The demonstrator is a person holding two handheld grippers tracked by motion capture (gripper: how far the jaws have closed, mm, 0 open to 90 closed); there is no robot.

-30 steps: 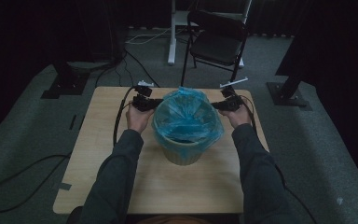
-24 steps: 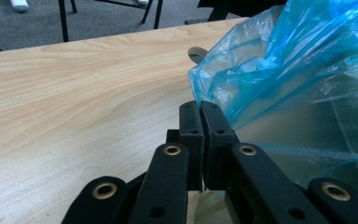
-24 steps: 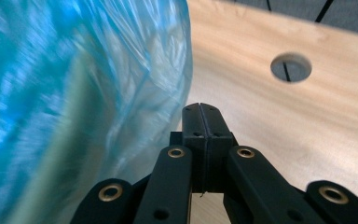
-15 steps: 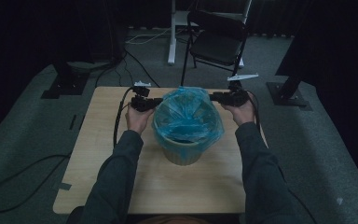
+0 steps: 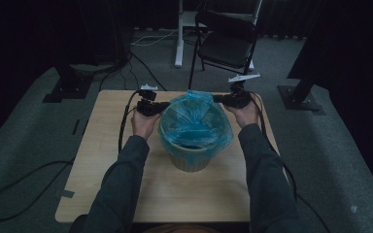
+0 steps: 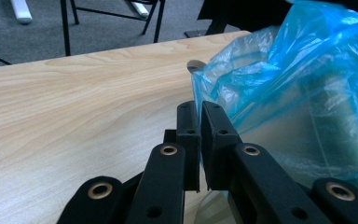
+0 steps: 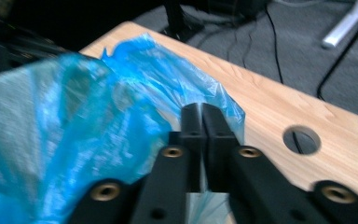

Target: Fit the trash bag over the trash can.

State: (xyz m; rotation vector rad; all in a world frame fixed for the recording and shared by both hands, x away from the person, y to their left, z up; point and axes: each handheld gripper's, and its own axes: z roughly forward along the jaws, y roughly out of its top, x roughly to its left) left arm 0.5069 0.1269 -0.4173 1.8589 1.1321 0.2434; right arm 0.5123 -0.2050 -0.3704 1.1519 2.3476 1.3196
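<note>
We find a pale bin (image 5: 189, 158) standing at the middle of the wooden table (image 5: 111, 160), lined with a blue plastic bag (image 5: 194, 121) whose edge is turned out over the rim and rises in a loose fold at the far side.

The left gripper (image 5: 161, 106) lies at the bin's left far side, held in the person's left hand (image 5: 143, 124). In the left gripper view its tip (image 6: 200, 112) shows the two black jaws drawn together with only a thin slit between them, and the bag's edge (image 6: 284, 84) runs into that slit at the tip; we judge the film to be pinched there. These jaws have just been closing a little less tightly, the film remaining between them.

The right gripper (image 5: 219, 98) stands at the bin's right far side, in the right hand (image 5: 246, 114), slightly higher than the left one. In the right gripper view its tip (image 7: 200, 114) shows the jaws pressed flat together, having just opened and closed again. The bag (image 7: 74, 121) bunches up against and beneath them. That view is blurred, so it appears, rather than being certain, that film is clamped between them.

A round cable hole (image 7: 301, 139) in the table top lies just beside the right jaws. A dark chair (image 5: 228, 43) stands beyond the table.
</note>
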